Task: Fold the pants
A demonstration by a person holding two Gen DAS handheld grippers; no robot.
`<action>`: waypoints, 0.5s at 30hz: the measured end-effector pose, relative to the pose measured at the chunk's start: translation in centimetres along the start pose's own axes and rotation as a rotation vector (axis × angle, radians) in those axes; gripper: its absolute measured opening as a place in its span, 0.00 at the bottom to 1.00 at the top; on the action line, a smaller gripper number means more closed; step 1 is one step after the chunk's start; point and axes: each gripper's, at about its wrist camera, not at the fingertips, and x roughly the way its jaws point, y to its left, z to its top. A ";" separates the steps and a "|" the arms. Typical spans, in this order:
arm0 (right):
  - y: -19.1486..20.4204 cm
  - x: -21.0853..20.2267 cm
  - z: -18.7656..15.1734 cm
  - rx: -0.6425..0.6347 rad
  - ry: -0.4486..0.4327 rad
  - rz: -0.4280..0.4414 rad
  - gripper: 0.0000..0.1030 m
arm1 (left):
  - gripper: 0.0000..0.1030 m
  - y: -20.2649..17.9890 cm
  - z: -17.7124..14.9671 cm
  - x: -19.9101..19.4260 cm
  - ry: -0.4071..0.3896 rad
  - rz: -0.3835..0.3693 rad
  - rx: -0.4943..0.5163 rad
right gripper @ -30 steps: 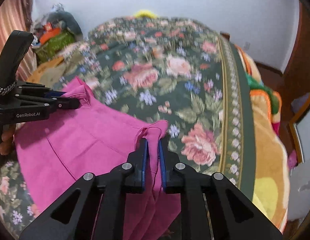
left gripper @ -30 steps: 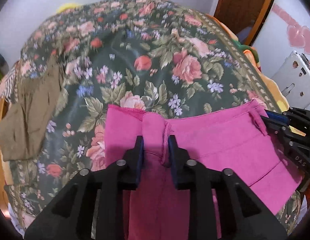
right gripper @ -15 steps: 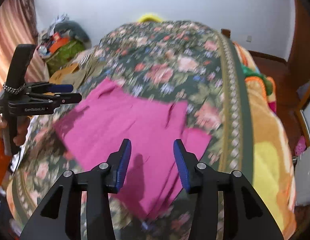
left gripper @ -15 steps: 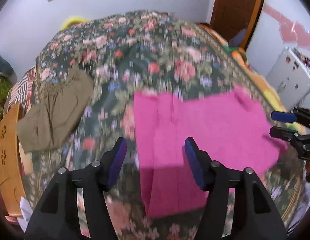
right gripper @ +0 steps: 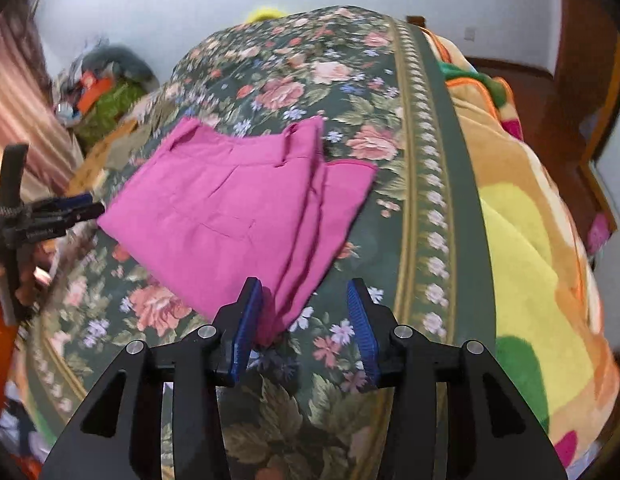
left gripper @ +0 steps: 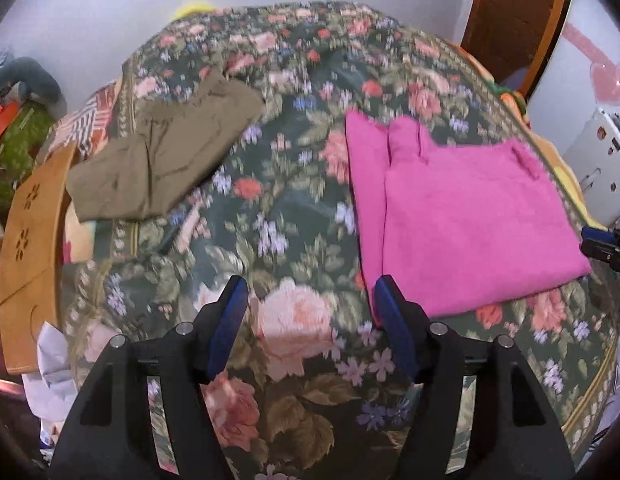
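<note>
Folded pink pants (left gripper: 470,216) lie flat on the floral bedspread (left gripper: 270,220). My left gripper (left gripper: 310,284) hangs over the bedspread just left of their near left corner. Its jaws are opening and hold nothing. From the right wrist view the pink pants (right gripper: 230,208) show a back pocket and stacked folded layers. My right gripper (right gripper: 303,284) is open above their near corner, which shows beside its left finger, untouched by the pads. Each gripper appears at the edge of the other view: the right gripper (left gripper: 602,242) and the left gripper (right gripper: 70,208).
Olive-brown pants (left gripper: 162,160) lie at the bed's far left. A wooden board (left gripper: 30,240) stands at the left edge and a white appliance (left gripper: 598,168) at the right. An orange and yellow blanket (right gripper: 530,240) covers the bed's right side. Clutter (right gripper: 102,92) is piled by the wall.
Both grippers let go of the pink pants' top edge, opened and drew back and up. The pants now lie flat on the bedspread.
</note>
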 end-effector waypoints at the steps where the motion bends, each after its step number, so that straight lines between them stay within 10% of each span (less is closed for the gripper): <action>1: -0.3 -0.2 0.2 0.025 -0.007 0.001 0.39 | 0.64 -0.1 0.7 -0.2 -0.010 -0.021 -0.003; 7: -0.6 0.1 1.9 0.086 -0.061 0.008 0.61 | 0.66 -1.5 4.2 2.0 0.014 -0.140 -0.024; 15: -0.4 3.7 2.4 0.110 -0.004 0.057 0.64 | 0.69 -2.0 6.6 7.8 0.125 -0.258 -0.092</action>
